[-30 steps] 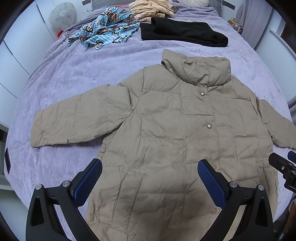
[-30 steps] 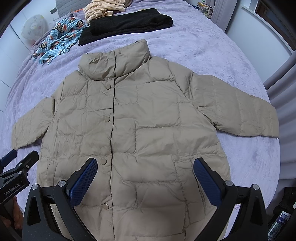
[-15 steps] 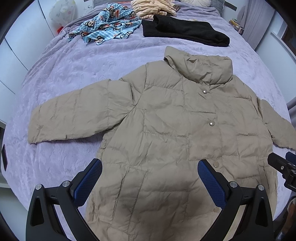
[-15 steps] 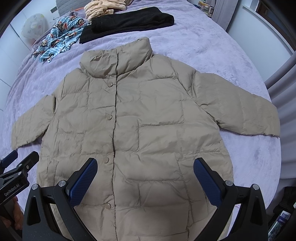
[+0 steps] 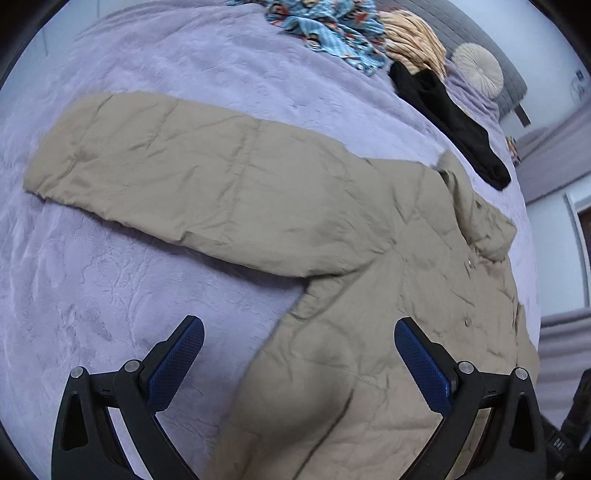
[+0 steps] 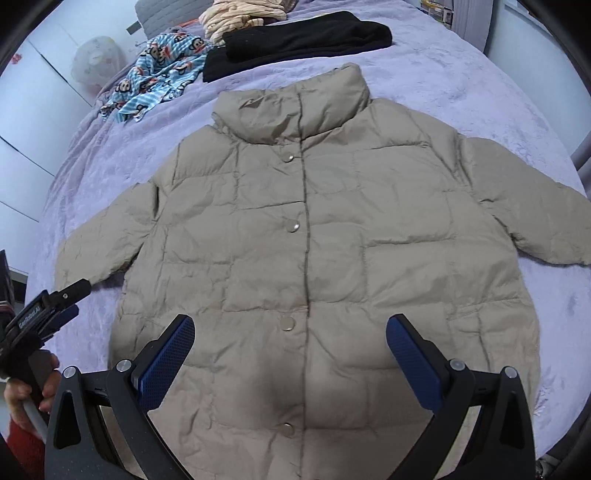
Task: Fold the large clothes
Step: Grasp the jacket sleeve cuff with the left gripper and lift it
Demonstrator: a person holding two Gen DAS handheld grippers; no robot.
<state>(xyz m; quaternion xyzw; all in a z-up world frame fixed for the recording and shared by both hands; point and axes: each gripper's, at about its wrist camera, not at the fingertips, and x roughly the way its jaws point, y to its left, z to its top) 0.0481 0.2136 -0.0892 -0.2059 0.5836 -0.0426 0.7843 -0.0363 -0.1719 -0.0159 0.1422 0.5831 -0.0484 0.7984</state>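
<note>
A beige padded jacket (image 6: 314, 229) lies flat and face up on the purple bedspread (image 6: 461, 92), snapped shut, collar away from me, both sleeves spread out. In the left wrist view its left sleeve (image 5: 177, 173) stretches across the frame. My left gripper (image 5: 299, 362) is open and empty, low over the jacket's side edge under that sleeve; it also shows in the right wrist view (image 6: 55, 306) at the sleeve cuff. My right gripper (image 6: 290, 354) is open and empty above the lower front of the jacket.
At the far end of the bed lie a black garment (image 6: 299, 40), a blue cartoon-print garment (image 6: 159, 77) and a striped cream garment (image 6: 243, 14). A round cushion (image 5: 476, 70) sits near the headboard. White cupboards stand left of the bed.
My left gripper has swung left and dropped closer to the bed, now facing the left sleeve. My right gripper has moved slightly left and forward over the jacket front. Both stay open.
</note>
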